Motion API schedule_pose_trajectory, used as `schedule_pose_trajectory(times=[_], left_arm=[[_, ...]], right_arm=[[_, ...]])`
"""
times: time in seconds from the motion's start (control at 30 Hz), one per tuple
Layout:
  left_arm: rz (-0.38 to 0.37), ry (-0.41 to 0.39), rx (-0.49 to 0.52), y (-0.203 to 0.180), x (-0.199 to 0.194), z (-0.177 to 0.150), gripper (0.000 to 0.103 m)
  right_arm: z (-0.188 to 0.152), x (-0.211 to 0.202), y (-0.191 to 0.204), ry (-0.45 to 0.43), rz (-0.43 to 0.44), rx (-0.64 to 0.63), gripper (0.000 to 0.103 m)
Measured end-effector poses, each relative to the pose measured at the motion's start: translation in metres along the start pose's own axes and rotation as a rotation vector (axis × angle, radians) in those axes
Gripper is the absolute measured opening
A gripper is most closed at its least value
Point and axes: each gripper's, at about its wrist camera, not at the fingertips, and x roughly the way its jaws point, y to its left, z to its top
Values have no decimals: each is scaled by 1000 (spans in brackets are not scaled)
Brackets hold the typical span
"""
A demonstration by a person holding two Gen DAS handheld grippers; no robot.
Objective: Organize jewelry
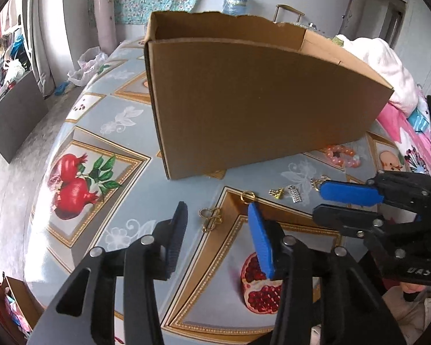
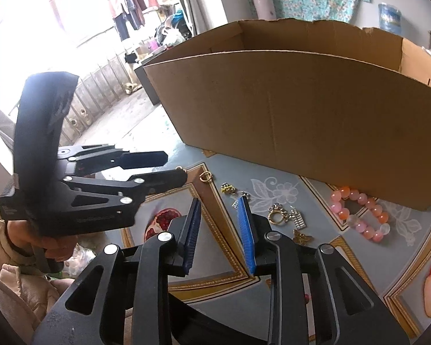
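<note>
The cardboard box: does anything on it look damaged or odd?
Yes. The far top edge of the cardboard box is ragged and torn, not cut straight, most clearly near its right corner. The near wall looks clean and whole. The box stands upright on the table.

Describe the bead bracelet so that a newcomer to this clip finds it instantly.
Start at the big cardboard box on the patterned table. By the box's near wall lies the bead bracelet. It alone is a loop of round pink and orange beads; its neighbours are small metal trinkets.
</note>
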Motion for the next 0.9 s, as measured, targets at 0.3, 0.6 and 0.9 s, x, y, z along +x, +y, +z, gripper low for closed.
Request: schedule_pose_trajectory(times=[0.3,0.6,0.9], left_arm=[[31,-25,71,-5,5,-2,25],[34,-41,114,-4,5,-6,23],[59,-33,105,-2,4,-6,11]], right_arm=[[0,0,-3,1,9,17,26],[2,-1,-2,-2,4,19,26],[2,0,-1,-1,0,14,26]])
